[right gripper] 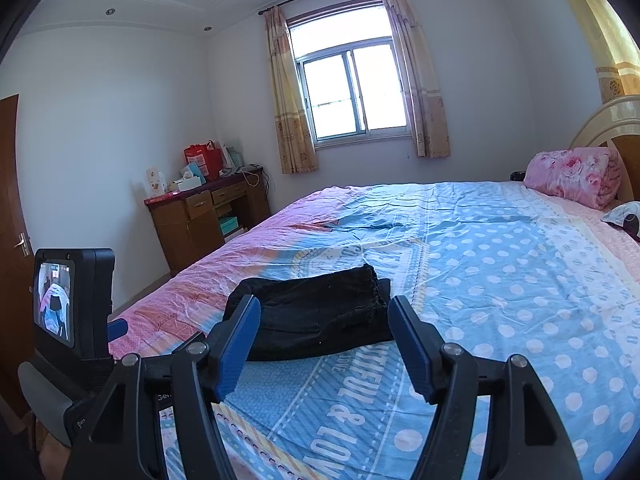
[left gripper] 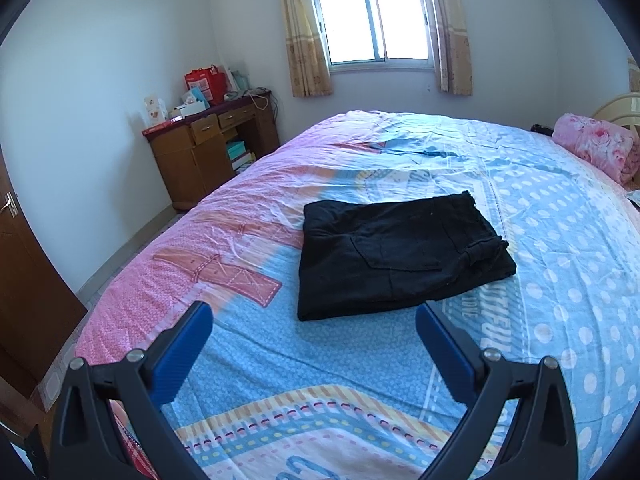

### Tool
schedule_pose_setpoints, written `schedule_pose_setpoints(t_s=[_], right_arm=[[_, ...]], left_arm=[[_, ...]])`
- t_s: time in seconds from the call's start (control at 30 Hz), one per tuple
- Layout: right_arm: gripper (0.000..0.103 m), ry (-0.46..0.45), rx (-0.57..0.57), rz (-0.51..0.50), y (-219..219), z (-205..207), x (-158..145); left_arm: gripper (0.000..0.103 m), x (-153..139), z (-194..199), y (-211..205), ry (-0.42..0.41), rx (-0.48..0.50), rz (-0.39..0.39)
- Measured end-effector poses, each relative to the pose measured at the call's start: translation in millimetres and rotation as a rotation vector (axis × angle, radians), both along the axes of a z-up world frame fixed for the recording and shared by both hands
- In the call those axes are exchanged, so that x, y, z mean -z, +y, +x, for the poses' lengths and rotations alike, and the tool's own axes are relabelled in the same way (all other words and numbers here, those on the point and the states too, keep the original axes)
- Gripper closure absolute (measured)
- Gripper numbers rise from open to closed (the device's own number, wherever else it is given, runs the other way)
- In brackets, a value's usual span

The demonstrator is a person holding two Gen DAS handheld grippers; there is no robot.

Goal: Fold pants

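You face a bed (left gripper: 248, 364) with a pink-and-blue patterned bedspread in a white-walled bedroom. The black pants (left gripper: 396, 252) lie folded in a flat rectangle on it. Your left gripper (left gripper: 314, 322) hovers just short of the pants, jaws wide and empty. Your right gripper (right gripper: 324, 318) also stands open and empty, the pants just past its fingertips. Beyond the pants are a curtained window (right gripper: 352, 92), a wooden desk (left gripper: 208, 148), and a rolled pink floral quilt (right gripper: 572, 176).
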State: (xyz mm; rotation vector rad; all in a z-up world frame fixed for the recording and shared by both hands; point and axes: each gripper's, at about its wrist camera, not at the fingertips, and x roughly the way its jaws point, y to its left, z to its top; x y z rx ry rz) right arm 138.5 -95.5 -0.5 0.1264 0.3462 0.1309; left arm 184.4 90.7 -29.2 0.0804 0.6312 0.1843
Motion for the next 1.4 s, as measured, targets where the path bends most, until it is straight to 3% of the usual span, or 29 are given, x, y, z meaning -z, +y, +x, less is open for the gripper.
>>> schedule_pose_setpoints(t_s=[1.4], right_arm=[[0.034, 0.023, -0.002, 0.025, -3.4, 3.7, 6.2]], left_arm=[[0.0, -2.4, -3.1, -0.8, -0.024, 0.007, -0.004]])
